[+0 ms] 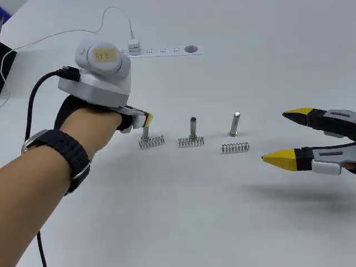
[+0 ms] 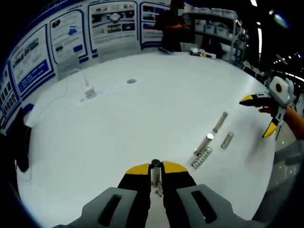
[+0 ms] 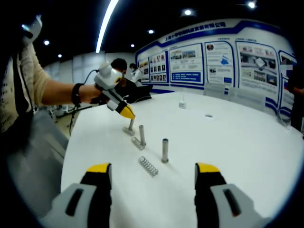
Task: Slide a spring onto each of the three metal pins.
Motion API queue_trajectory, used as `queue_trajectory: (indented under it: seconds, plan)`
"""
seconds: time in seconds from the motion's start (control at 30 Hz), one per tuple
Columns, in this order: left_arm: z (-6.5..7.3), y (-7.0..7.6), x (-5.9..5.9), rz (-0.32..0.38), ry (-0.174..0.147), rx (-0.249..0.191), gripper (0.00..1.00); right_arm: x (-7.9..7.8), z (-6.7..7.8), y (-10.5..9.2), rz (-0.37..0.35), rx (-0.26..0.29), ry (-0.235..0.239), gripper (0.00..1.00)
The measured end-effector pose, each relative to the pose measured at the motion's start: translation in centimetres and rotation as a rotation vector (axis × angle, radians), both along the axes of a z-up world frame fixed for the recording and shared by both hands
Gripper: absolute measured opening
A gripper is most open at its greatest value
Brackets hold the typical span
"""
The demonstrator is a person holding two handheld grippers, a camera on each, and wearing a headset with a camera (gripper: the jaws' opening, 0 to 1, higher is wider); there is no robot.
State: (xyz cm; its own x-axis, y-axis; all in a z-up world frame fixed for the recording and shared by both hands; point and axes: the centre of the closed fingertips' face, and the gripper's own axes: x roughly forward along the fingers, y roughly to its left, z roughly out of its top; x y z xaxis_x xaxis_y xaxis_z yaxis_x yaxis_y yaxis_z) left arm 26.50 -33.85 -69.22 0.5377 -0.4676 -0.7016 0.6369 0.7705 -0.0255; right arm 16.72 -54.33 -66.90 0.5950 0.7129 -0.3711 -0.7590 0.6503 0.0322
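You're working at a white table [image 1: 183,222] with a matte top. At your far edge lies a white power strip [image 1: 161,50] with a white plug [image 1: 133,47] in it, and its thin white cable [image 1: 102,23] loops off to the left. There's a round grey spot [image 1: 191,49] at the strip's right end. A black item [image 1: 4,61] at your left edge is cut off, can't tell what. Beyond the table you've got blue-and-white posters [image 3: 223,50] on the wall, a long ceiling light [image 3: 107,23], a person in dark clothes [image 2: 171,23] at the far side, and shelves of boxes [image 2: 213,21] beside them.
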Motion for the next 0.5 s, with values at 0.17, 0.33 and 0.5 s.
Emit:
queue_trajectory:
  seconds: [0.17, 0.33, 0.5]
  plan:
    - [0.1, 0.1, -0.7, 0.006, 0.016, -0.028, 0.07, 0.0, 0.1, 0.1, 0.003, -0.001, -0.001, 0.73]
    - [0.1, 0.1, -1.2, 0.006, 0.015, -0.034, 0.07, -0.1, 0.1, 0.2, 0.004, -0.002, -0.001, 0.73]
    - [0.1, -0.1, -1.7, -0.005, 0.017, -0.033, 0.07, -0.1, 0.1, 0.3, 0.008, -0.003, -0.001, 0.73]
